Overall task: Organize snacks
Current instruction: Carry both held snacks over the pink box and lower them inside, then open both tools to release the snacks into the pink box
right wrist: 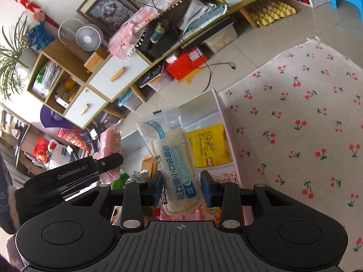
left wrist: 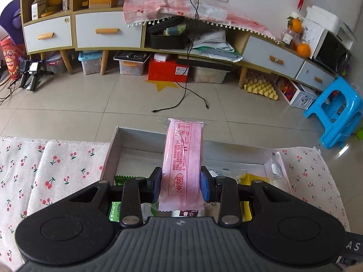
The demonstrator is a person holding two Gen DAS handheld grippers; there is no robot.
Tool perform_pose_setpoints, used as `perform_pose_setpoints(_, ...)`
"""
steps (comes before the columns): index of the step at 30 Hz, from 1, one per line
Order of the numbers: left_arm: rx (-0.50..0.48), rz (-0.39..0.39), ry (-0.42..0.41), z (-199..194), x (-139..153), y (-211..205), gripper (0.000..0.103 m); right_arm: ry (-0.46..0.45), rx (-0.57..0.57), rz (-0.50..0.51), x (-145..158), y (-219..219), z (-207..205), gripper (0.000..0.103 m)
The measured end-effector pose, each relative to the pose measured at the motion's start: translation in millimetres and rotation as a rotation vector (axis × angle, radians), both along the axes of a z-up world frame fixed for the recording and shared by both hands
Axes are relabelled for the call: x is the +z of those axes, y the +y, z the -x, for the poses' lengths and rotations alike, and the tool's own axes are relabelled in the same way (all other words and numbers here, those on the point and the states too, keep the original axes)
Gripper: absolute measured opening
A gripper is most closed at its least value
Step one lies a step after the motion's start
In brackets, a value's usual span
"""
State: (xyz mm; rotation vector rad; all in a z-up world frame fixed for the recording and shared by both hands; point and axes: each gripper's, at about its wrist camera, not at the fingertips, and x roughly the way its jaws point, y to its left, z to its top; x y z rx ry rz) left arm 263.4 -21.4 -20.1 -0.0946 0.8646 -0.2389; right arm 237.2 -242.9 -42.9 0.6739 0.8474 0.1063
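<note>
My left gripper (left wrist: 181,184) is shut on a long pink snack packet (left wrist: 185,158) and holds it upright over an open cardboard box (left wrist: 136,139) on the cherry-print cloth. In the box lie a green packet (left wrist: 124,179) and a yellow packet (left wrist: 251,179). My right gripper (right wrist: 181,188) is shut on a clear-wrapped bread packet (right wrist: 174,158) with blue print, held above the same box (right wrist: 204,104). The yellow packet (right wrist: 209,145) lies below it. The left gripper (right wrist: 74,174) with its pink packet (right wrist: 112,142) shows at the left of the right wrist view.
The cherry-print cloth (left wrist: 52,165) covers the table on both sides of the box (right wrist: 295,124). Beyond the table edge are a tiled floor (left wrist: 90,104), a loose black cable (left wrist: 186,90), a blue stool (left wrist: 335,111) and a long cabinet (left wrist: 106,34) with bins under it.
</note>
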Motion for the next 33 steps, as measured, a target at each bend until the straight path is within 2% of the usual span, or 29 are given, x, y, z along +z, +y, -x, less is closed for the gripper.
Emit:
perform_pose_setpoints(3, 0.002, -0.008, -0.018, 3.3, -0.4, -1.0, 0.034, -0.018, 0.005, -0.014, 0.9, 0.4, 1.0, 0.037)
perform_pose_setpoints(5, 0.007, -0.027, -0.038, 2.3, 0.6, -4.9, 0.055, -0.017, -0.006, -0.037, 0.3, -1.7, 1.4, 0.04)
perform_pose_setpoints(6, 0.003, -0.035, -0.048, 3.4, 1.4, -6.3, 0.056, -0.014, -0.013, -0.051, -0.4, -3.3, 1.5, 0.051)
perform_pose_setpoints(7, -0.002, -0.045, -0.056, 4.2, 2.3, -7.4, 0.056, -0.012, -0.022, -0.062, -0.8, -4.9, 2.6, 0.055)
perform_pose_setpoints(12, -0.01, -0.061, -0.063, 6.3, 6.7, -8.9, 0.063, -0.018, -0.022, -0.06, 3.2, -7.8, 4.5, 0.056)
perform_pose_setpoints(20, -0.023, -0.07, -0.092, 23.1, 20.5, -10.2, 0.07, -0.041, -0.018, -0.038, 24.0, -6.1, 20.6, 0.064)
perform_pose_setpoints(27, -0.034, -0.059, -0.107, 52.6, 33.5, -6.0, 0.077, -0.035, 0.001, 0.031, 43.2, -4.2, 45.6, 0.07)
perform_pose_setpoints(30, -0.031, -0.054, -0.113, 66.7, 35.1, -5.4, 0.083, -0.036, 0.002, 0.054, 50.5, -5.1, 59.3, 0.075)
perform_pose_setpoints(33, -0.035, -0.053, -0.124, 81.1, 35.8, -6.2, 0.089, -0.034, 0.011, 0.089, 55.7, -5.0, 71.3, 0.075)
